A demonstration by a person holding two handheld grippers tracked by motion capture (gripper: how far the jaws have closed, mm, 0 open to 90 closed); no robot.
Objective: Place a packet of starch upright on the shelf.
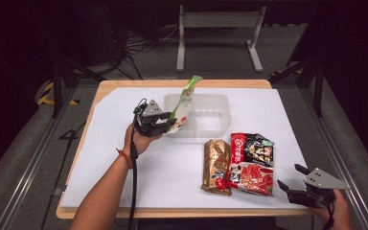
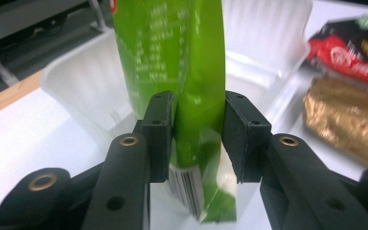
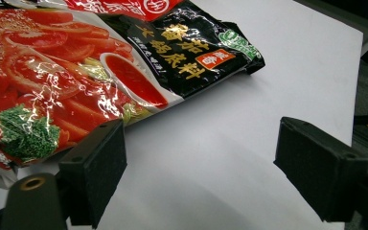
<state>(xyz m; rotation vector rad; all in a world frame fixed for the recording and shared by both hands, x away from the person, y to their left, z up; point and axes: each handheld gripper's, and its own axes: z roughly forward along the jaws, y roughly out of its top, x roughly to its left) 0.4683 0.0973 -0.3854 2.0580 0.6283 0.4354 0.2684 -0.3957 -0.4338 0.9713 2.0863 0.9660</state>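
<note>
Aloft, left tongs (image 1: 168, 120) pinching green packet (image 1: 186, 98), right tongs (image 1: 289, 178) agape

Bare white surface (image 1: 163, 177) lies open left of the gold packet (image 1: 217, 166); the red packet (image 1: 251, 164) beside it and the clear tub (image 1: 206, 120) behind block the middle.

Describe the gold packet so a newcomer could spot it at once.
On the white sheet covering the table, look just in front of the clear plastic tub. The gold packet lies flat there, left of the red-and-black packet; it alone is shiny metallic gold.
</note>
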